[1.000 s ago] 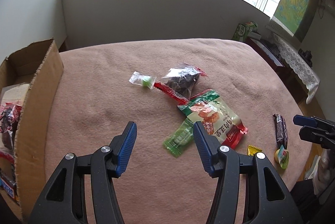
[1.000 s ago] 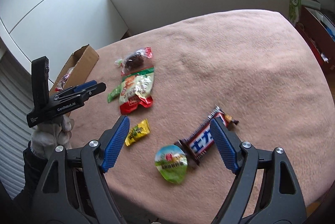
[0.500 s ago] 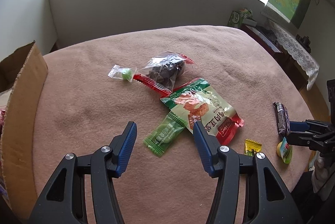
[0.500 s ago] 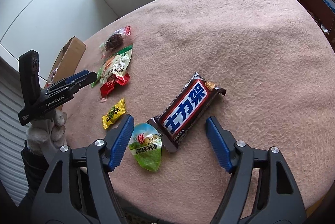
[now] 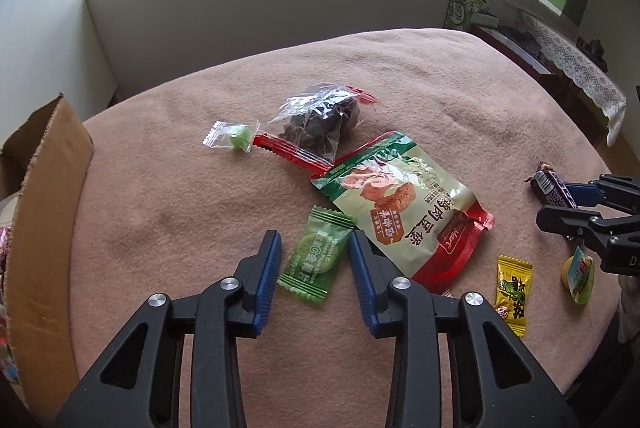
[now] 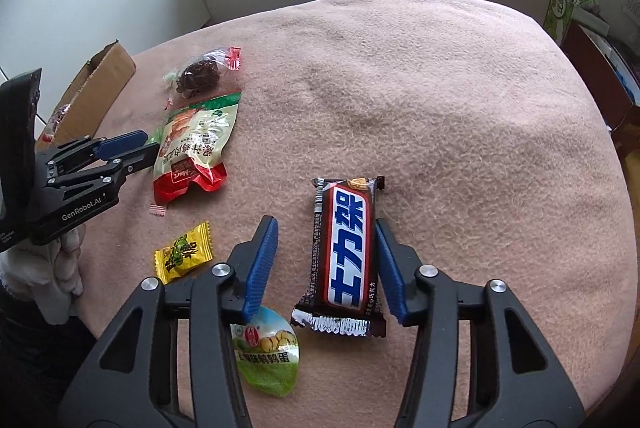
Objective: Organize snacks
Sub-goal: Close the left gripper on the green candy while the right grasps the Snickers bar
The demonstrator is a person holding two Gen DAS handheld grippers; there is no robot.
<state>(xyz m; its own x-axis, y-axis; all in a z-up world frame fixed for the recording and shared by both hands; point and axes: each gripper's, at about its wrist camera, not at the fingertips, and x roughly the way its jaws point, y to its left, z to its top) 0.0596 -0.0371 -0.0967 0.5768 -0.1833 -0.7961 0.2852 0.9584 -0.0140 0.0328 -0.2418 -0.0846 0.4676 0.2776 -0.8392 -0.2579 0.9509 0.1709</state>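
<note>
**Two open grippers straddling snacks on a pink-covered tabletop**

The left gripper (image 5: 314, 256) sits low over the tabletop (image 5: 168, 195), which is covered in a pink fleece cloth. Its blue-padded fingers are spread wide, with a green candy packet (image 5: 316, 260) lying flat between them, apart from both pads. Just right of this gripper and partly under its right finger lies a large red, green and beige snack pouch (image 5: 404, 203). Ahead of the gripper sit a clear bag of dark dried fruit (image 5: 320, 119) and, beside it, a small clear wrapper holding a green sweet (image 5: 230, 137). To the gripper's left stands an open cardboard box (image 5: 44, 195) with snacks inside.

The right gripper (image 6: 326, 256) is also spread wide, around a brown chocolate bar (image 6: 346, 256) lying lengthwise between its fingers. The bar lies close against the right pad and apart from the left one. Under the left finger is a green-lidded jelly cup (image 6: 268, 352). Further to this gripper's left lies a yellow candy packet (image 6: 184, 252).
</note>
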